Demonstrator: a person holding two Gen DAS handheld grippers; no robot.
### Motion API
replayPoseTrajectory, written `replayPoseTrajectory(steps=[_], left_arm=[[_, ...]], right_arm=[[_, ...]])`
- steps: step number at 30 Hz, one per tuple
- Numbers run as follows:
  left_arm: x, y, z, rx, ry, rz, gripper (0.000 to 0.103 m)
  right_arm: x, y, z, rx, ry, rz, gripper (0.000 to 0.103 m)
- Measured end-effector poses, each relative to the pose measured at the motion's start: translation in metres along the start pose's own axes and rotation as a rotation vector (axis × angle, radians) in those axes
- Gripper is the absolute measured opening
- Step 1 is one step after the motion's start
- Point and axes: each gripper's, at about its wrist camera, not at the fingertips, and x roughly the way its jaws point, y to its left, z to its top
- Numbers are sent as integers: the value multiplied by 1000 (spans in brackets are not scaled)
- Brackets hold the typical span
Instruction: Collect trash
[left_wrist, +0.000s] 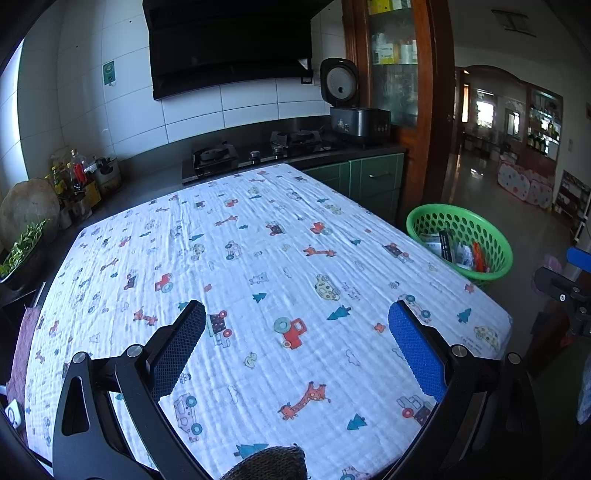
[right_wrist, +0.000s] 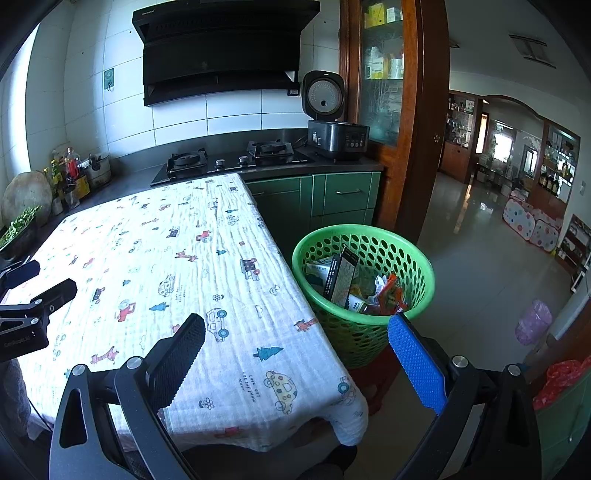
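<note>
A green perforated basket stands on a red stool beside the table's right edge. It holds trash: a black carton, orange wrappers and other packets. My left gripper is open and empty above the table's white printed cloth. My right gripper is open and empty above the table's near right corner, with the basket just ahead of its blue finger. I see no loose trash on the cloth.
A dark counter with a gas hob and a rice cooker runs behind the table. Bottles and a bowl of greens stand at the left. A wooden cabinet and a doorway are at the right.
</note>
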Motion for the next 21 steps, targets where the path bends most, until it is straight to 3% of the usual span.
replayPoseTrajectory(steps=[21], left_arm=[[-3, -4, 2, 0, -6, -1, 98]], right_arm=[[0, 2, 1, -8, -2, 11, 96]])
